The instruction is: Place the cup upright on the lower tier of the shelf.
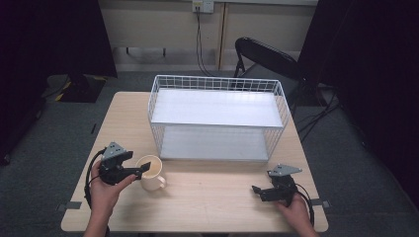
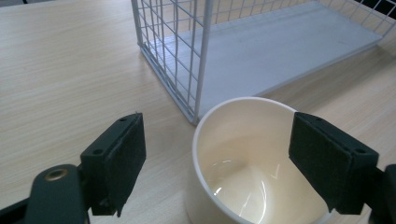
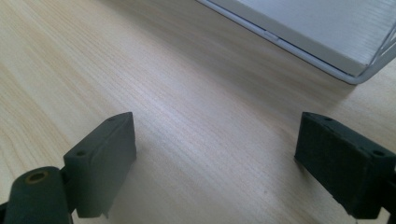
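**Cream mug at the rack's near corner, both grippers spread**

A white wire rack with two flat white shelves point(image 1: 217, 116) stands at the middle of the pale wood-grain bench point(image 1: 207, 202), its open front facing the person. A glossy cream ceramic mug point(image 1: 150, 172) sits upright just off the rack's near left corner, its handle turned toward the person; in the left gripper view the corner post of the rack rises right behind the mug's rim point(image 2: 243, 105).

The left gripper point(image 1: 141, 169) reaches the mug from the left, its fingers point(image 2: 119, 158) spread apart, one outside the rim on the bench side and the other over the mug's far side; whether either pad touches the wall cannot be told. The right gripper point(image 1: 257, 190) hovers low over bare bench near the rack's right front corner, fingers point(image 3: 105, 154) wide apart with nothing between them.

Beyond the bench lie grey carpet, a black folding chair point(image 1: 267, 57), dark curtains at both sides, and a cable dropping from a wall socket. The mug's lower body is cut off in the left gripper view.
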A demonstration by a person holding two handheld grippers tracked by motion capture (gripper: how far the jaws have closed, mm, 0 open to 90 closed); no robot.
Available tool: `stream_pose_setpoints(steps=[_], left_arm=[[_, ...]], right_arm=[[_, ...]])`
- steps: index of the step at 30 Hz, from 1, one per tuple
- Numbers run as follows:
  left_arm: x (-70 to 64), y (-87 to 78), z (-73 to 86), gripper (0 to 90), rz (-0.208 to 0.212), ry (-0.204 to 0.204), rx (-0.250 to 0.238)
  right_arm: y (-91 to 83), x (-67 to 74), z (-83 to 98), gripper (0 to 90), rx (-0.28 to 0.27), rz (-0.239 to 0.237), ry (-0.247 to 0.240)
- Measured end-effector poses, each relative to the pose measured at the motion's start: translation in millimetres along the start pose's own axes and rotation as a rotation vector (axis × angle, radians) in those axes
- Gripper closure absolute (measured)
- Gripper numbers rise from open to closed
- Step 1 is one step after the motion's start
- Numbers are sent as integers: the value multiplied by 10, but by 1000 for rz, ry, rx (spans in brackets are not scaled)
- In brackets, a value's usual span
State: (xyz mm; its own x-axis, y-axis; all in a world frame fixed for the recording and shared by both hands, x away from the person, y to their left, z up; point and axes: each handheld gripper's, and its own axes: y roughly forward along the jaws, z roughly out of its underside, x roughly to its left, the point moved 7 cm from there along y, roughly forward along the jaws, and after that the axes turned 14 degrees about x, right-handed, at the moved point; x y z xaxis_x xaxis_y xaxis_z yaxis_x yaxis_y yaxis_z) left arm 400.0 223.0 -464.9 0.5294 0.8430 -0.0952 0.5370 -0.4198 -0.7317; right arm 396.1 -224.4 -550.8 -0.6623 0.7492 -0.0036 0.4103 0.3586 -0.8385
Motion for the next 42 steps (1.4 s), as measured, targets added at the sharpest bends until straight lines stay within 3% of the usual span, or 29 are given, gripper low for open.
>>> stream_pose_setpoints(steps=[17,21,23,28,42], left_arm=[[36,6,8,393,-11,37,-18],[46,28,42,423,-4,14,-11],[80,29,67,447,-24,16,-16],[112,44,100,478,-30,-5,-7],[111,158,140,612,-37,-8,4]], right_arm=[[1,1,-1,118,-2,0,0],[0,0,0,118,0,0,0],[1,1,-1,118,-2,0,0],[1,0,-1,117,-2,0,0],[1,1,-1,118,-2,0,0]])
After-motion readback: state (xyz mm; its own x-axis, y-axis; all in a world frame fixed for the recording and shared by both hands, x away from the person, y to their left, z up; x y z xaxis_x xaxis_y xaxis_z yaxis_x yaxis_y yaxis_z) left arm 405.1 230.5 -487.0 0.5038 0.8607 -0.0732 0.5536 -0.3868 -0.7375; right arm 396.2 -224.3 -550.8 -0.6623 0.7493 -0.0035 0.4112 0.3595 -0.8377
